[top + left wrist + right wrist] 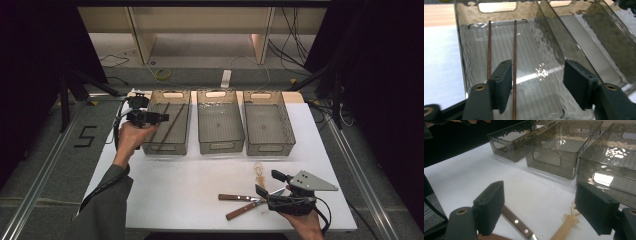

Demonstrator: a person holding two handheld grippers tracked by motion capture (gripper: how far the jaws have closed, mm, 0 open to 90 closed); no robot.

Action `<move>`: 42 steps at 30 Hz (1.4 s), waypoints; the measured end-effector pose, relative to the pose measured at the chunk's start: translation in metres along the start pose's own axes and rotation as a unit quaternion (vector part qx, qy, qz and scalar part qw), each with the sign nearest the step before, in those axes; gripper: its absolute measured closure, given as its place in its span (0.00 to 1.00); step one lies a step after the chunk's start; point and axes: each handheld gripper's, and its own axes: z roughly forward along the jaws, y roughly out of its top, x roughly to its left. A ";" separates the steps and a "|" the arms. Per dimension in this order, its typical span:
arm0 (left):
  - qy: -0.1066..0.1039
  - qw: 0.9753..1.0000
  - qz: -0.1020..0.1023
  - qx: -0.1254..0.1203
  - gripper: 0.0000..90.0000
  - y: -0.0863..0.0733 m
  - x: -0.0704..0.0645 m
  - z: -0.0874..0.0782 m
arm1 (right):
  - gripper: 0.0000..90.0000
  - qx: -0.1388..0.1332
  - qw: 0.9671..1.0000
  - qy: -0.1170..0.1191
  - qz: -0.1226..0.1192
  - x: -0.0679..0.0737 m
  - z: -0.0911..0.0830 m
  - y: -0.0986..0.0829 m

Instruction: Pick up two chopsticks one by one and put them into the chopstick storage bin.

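Two thin brown chopsticks lie lengthwise in the left clear grey bin; they show close up as chopsticks in the left gripper view. My left gripper hovers open over that bin's left side, nothing between the jaws. At the front right, two wooden-handled knives lie crossed on the white table. My right gripper stands open just above their blades, holding nothing. One knife handle and a translucent plastic utensil lie under it.
The middle bin and the right bin stand in a row beside the left one at the table's back. The plastic utensil lies just ahead of the right gripper. Cables and shelf legs are on the floor beyond.
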 end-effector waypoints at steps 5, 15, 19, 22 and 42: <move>-0.011 1.000 0.002 -0.006 0.32 -0.008 -0.007 -0.009 | 0.27 -0.001 1.000 0.000 0.000 0.000 0.000 0.000; -0.033 0.999 0.028 -0.006 0.23 -0.024 -0.022 -0.028 | 0.27 -0.004 1.000 0.000 -0.004 0.001 -0.002 0.001; -0.043 0.998 0.045 -0.008 0.22 -0.027 -0.034 -0.032 | 0.27 -0.005 1.000 -0.001 -0.004 0.001 -0.002 0.001; -0.051 0.997 0.059 -0.004 0.21 -0.029 -0.045 -0.031 | 0.27 -0.006 1.000 -0.002 -0.004 0.001 -0.003 0.001; -0.062 0.986 0.149 0.032 0.20 -0.044 -0.094 -0.022 | 0.28 -0.006 1.000 -0.013 0.000 -0.003 -0.006 0.002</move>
